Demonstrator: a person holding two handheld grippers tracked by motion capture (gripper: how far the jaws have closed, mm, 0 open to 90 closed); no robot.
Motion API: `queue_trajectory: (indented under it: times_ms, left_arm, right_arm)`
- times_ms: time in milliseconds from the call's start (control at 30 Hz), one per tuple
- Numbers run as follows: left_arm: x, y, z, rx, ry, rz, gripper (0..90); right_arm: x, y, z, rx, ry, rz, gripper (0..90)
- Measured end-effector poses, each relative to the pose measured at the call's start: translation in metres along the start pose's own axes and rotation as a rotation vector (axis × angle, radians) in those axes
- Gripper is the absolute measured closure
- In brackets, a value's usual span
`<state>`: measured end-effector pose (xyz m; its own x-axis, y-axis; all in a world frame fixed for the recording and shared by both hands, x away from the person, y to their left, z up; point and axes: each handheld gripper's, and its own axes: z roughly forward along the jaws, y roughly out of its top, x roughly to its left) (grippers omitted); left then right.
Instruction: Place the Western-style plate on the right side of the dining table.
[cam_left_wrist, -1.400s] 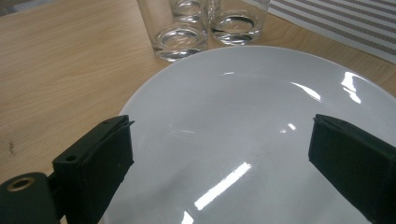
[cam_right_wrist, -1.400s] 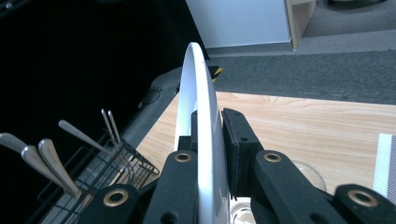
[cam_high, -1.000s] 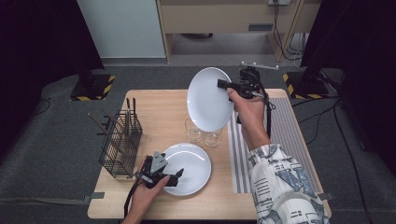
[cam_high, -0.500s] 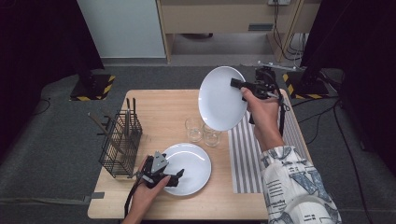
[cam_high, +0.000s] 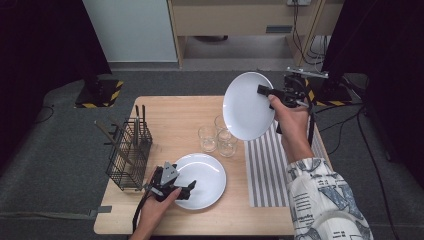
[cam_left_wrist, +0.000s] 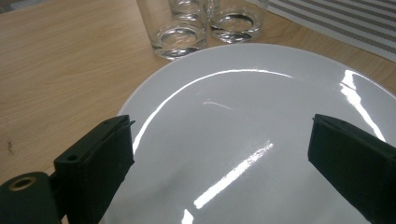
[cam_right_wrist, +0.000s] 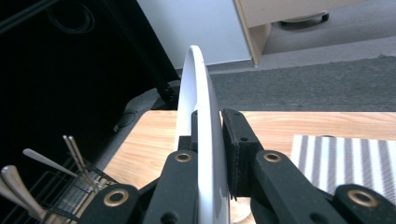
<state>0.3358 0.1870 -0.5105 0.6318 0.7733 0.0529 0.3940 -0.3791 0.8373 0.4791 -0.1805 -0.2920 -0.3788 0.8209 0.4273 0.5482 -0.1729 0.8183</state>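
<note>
A: Right tool clamps the raised white plate by its rim; since a second ago it has lifted rightward, above the striped mat.

B: Left tool gapes wide over the second plate on the table. Stacking probably follows.

Right gripper raised high on an extended forearm, jaws clamped tight. Left gripper low near the table edge, jaws spread wide, hand wrapped around it
</note>
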Motion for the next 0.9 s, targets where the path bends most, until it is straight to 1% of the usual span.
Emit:
queue_trajectory:
  times_ms: [100,200,300,367,467,567,700,767,867,900]
  left_arm:
    - [0.0,0.0,0.0,0.001,0.003,0.003,6.1]
    - [0.0,0.0,0.0,0.001,0.001,0.004,6.1]
    - [0.0,0.0,0.0,0.0,0.001,0.002,6.1]
    - [0.0,0.0,0.0,0.004,0.003,-0.001,6.0]
    - [-0.001,0.001,-0.002,0.003,0.008,0.006,4.9]
    - [-0.002,0.001,-0.005,-0.006,0.018,0.011,4.2]
    - [-0.002,0.001,-0.005,-0.006,0.009,0.0,4.2]
    - [-0.002,0.001,-0.004,-0.007,0.003,-0.003,4.4]
    - [0.0,0.002,-0.005,-0.004,0.017,0.021,5.4]
    - [0.0,0.002,-0.006,-0.008,0.019,0.023,5.5]
  right_arm:
    - [-0.007,-0.002,-0.002,-0.003,-0.019,0.002,83.7]
    - [-0.017,-0.008,-0.002,-0.006,-0.058,0.01,83.7]
    - [-0.026,-0.012,-0.002,-0.014,-0.068,0.025,83.7]
    - [-0.034,-0.015,-0.003,-0.017,-0.07,0.023,83.7]
    - [-0.047,-0.02,-0.004,-0.007,-0.091,0.03,83.7]
    - [-0.061,-0.029,-0.006,-0.011,-0.096,0.061,83.7]
    - [-0.078,-0.04,-0.009,-0.002,-0.116,0.078,83.7]
    - [-0.085,-0.044,-0.01,0.003,-0.123,0.085,83.7]
    - [-0.094,-0.05,-0.01,0.004,-0.126,0.083,83.7]
    - [-0.097,-0.052,-0.01,0.002,-0.125,0.087,83.7]
